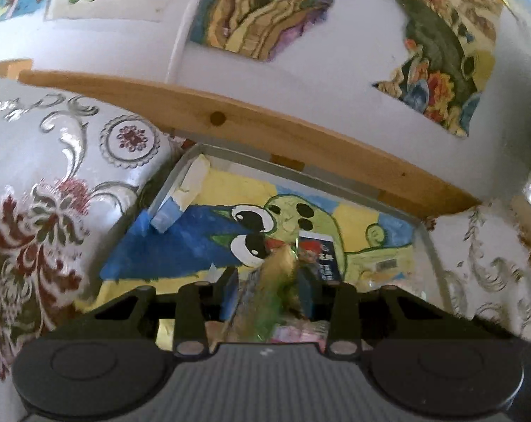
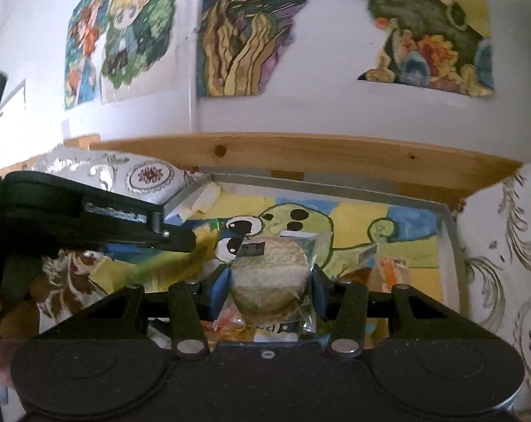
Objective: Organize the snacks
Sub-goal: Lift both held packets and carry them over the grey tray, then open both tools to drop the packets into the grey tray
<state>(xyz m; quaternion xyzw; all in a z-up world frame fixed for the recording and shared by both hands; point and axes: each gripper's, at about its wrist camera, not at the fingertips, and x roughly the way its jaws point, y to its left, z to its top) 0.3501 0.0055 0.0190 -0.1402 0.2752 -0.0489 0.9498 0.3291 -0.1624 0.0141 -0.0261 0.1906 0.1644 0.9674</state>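
Right wrist view: the right gripper [image 2: 269,290] is clamped on a round snack in clear wrap [image 2: 270,274], held above the near half of the tray [image 2: 450,232].
Left wrist view: the left gripper [image 1: 267,292] is closed on a crinkly gold-and-green snack packet [image 1: 276,281], blurred, just over the tray's near edge.
Tray edges: grey raised rims on the far, left and right sides; the far rim lies close under a wooden rail [image 2: 300,156], the left rim against a patterned cushion [image 1: 54,176], the right rim beside patterned cloth [image 2: 504,263].
Open room: the painted tray floor with its green cartoon creature [image 2: 293,218] lies bare along the far side and far right corner; the far left corner holds a white-and-blue box [image 1: 181,197] leaning on the left rim.
Round snack's direction: its flat face is turned to the camera, wrap sticking out above and below the fingers, a small dark label [image 2: 253,248] at its upper left.
Packet's long axis: runs forward along the fingers, towards the far rim.
In the way: a small blue-and-red pack [image 1: 316,253] lies on the tray floor just ahead of the left gripper; in the right wrist view the left gripper's black body enters from the left, over the tray's left edge.
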